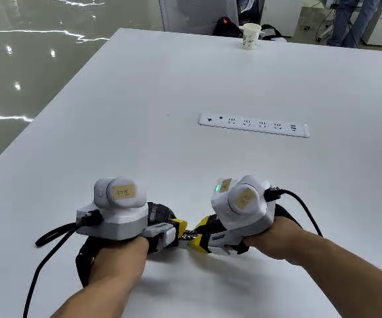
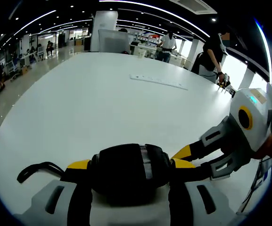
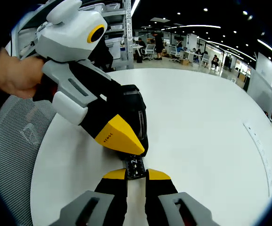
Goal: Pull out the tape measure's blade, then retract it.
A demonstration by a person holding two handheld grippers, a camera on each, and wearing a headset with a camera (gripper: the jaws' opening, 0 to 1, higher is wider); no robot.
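The left tool [image 1: 171, 229] is at the lower centre of the head view, its jaws clamped on the black case of the tape measure [image 2: 126, 173], which sits between the yellow jaw tips at the bottom of the left gripper view. The right tool [image 3: 136, 176] meets it from the right, its jaws set narrow and pinching the end of the blade [image 3: 134, 165]. A short length of blade, with the numeral 2 legible, runs from the case mouth to the jaw tips in the lower centre of the right gripper view. Both tools are low over the white tabletop [image 1: 144, 119]; whether they touch it cannot be told. A white power strip [image 1: 253, 124] lies right of centre, well apart from the tools. A paper cup [image 1: 251, 36] stands near the upper edge.
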